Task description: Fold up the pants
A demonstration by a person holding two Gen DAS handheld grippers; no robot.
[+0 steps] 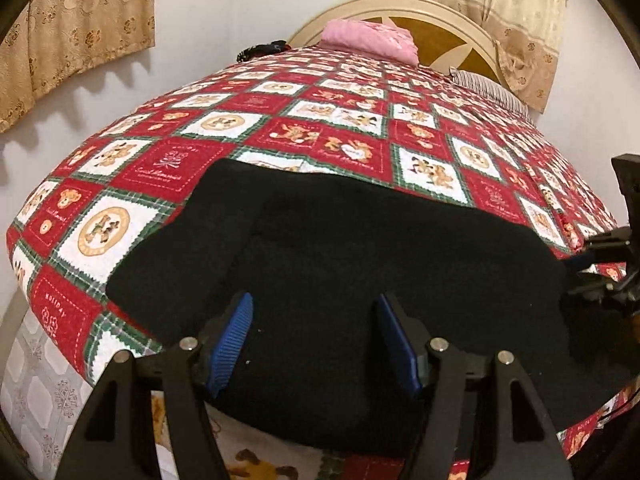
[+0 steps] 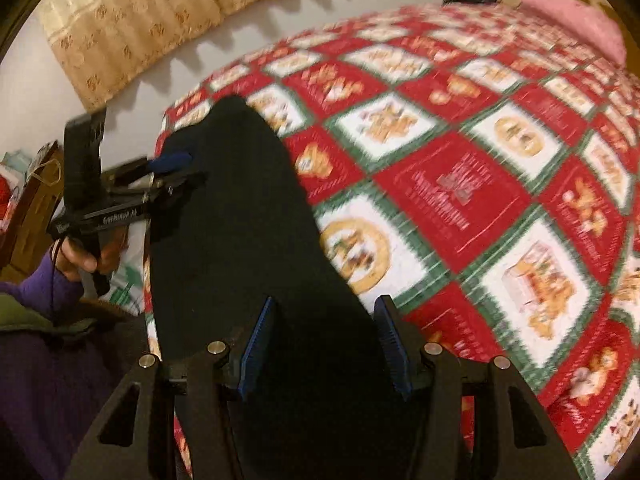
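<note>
The black, soft-fabric pants [image 1: 340,280] lie spread near the foot edge of the bed, on a red, white and green patchwork quilt printed with teddy bears [image 1: 280,120]. The left gripper [image 1: 314,320] hovers over them with jaws wide and nothing between the blue pads; the right gripper [image 2: 326,322] likewise stands wide apart above the dark cloth, gripping nothing. The main risk, as a judgement, is that the uniform black hides layers and edges, so a pinch could catch only one layer or snag the quilt beneath, dragging the fold askew. One red quilt square reads "HOLIDAY" [image 1: 56,308]; other script on the squares and lettering on the left gripper's side are too blurred to read.
</note>
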